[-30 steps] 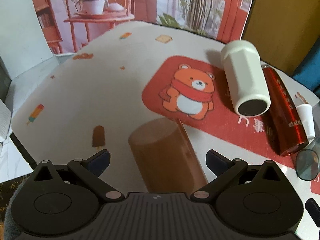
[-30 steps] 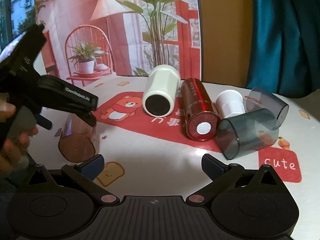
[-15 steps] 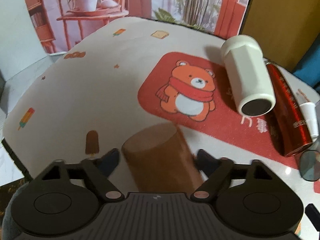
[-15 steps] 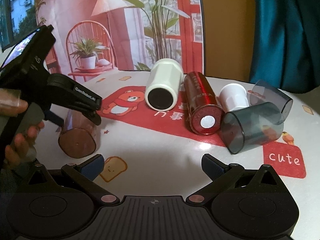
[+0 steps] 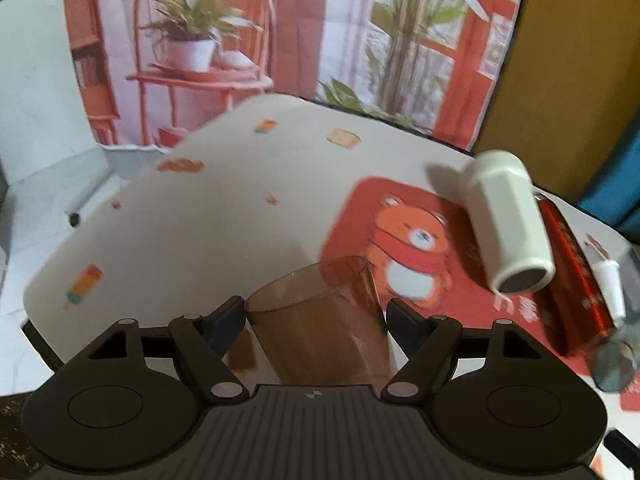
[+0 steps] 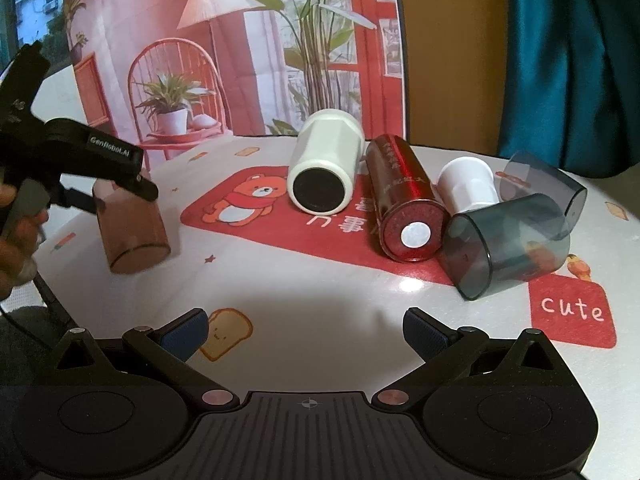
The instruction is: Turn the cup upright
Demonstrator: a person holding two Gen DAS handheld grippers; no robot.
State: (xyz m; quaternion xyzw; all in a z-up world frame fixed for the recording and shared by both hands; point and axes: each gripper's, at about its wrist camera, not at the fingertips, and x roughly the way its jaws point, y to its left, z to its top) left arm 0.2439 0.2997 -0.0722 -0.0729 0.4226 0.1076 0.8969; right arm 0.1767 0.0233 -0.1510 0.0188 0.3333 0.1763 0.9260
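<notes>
A translucent brown cup (image 5: 320, 328) sits between the fingers of my left gripper (image 5: 316, 316), which is shut on its sides. The cup is tilted, its open rim pointing up and away from me. In the right wrist view the same brown cup (image 6: 130, 226) leans near the table's left edge, base low, with the left gripper (image 6: 100, 168) over it. My right gripper (image 6: 306, 330) is open and empty above the near part of the table.
A white cup (image 6: 324, 172), a red bottle (image 6: 404, 204), a small white cup (image 6: 468, 186) and two grey translucent cups (image 6: 508, 240) lie on their sides on the red mat (image 6: 332, 228). The table edge (image 5: 28, 304) is close on the left.
My left gripper closed on the lying brown cup and tipped it up, so its open rim now faces upward. The right gripper stayed open in place.
</notes>
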